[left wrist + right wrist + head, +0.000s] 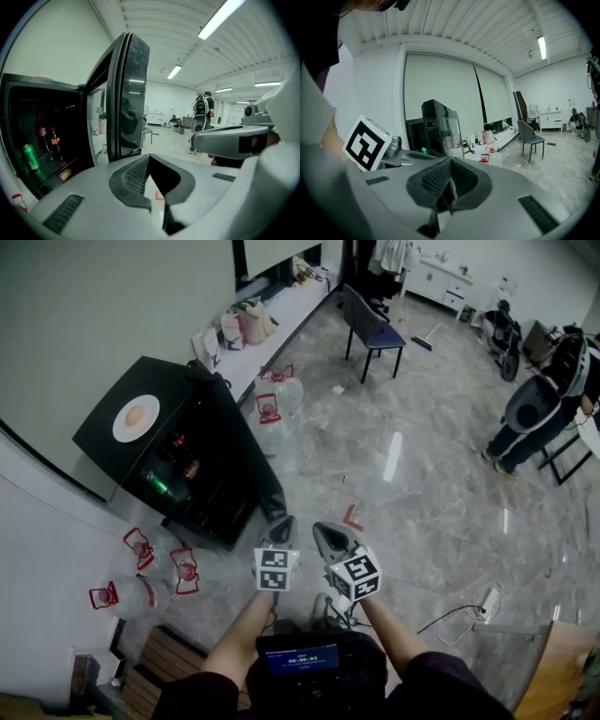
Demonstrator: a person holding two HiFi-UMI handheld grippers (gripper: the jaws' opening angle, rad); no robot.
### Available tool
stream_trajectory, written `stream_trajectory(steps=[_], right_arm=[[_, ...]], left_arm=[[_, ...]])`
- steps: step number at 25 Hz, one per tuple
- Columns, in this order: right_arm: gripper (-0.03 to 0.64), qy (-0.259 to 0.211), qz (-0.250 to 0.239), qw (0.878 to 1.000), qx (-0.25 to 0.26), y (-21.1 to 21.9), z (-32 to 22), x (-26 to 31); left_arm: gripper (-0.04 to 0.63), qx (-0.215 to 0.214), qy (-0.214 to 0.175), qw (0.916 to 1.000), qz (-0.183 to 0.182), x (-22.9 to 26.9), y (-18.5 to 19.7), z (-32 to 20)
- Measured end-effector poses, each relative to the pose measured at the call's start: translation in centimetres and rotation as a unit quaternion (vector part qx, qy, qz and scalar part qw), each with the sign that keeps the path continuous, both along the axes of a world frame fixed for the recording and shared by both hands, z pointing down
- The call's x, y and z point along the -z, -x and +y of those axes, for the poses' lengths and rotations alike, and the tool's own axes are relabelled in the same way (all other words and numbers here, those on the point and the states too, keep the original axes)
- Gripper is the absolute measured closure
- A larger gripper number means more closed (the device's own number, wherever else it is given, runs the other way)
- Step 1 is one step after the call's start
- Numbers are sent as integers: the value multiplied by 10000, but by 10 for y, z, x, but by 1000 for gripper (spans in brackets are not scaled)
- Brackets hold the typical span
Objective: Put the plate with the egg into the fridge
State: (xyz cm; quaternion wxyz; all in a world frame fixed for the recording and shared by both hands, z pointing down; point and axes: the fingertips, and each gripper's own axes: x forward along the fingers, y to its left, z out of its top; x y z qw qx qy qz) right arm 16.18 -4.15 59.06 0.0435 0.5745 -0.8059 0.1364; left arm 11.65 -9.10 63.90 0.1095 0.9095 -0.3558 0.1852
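Head view: white round plate point(119, 427) with brown egg point(136, 414) atop black fridge point(176, 381), door open, well apart from me. Left claw point(281, 529), right claw point(330, 538) both closed, empty. I judge plate stiff, slick; egg loose, fragile. Pinch rim, keep level.

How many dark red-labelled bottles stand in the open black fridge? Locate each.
2: the left bottle and the right bottle side by side in the black fridge, behind a green can. Others may be hidden.
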Motion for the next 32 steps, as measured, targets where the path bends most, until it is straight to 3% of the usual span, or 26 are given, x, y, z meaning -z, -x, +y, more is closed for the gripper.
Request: stream_trajectory(steps=[4, 7, 9, 13, 23, 32], right_arm=[[609, -48, -52, 9998, -202, -19, 6, 5], [609, -83, -75, 9995, -291, -29, 11, 7], [609, -95, -115, 9993, -347, -33, 12, 8], [609, -127, -140, 9990, -397, -33, 14, 10], [609, -357, -89, 9969, -702, -48, 20, 37], [609, -413, -57, 9967, -704, -50, 13, 49]], left_arm=[[586, -562, -396, 9974, 199, 33, -17, 14], [586, -452, -796, 9956, 202, 54, 4, 11], [586, -410, -808, 9957, 165, 60, 7, -4], [586, -571, -829, 9948, 180, 77, -21, -32], [587, -939, -786, 9924, 130, 88, -81, -44], [586, -985, -782, 9918, 208, 99, -62, -35]])
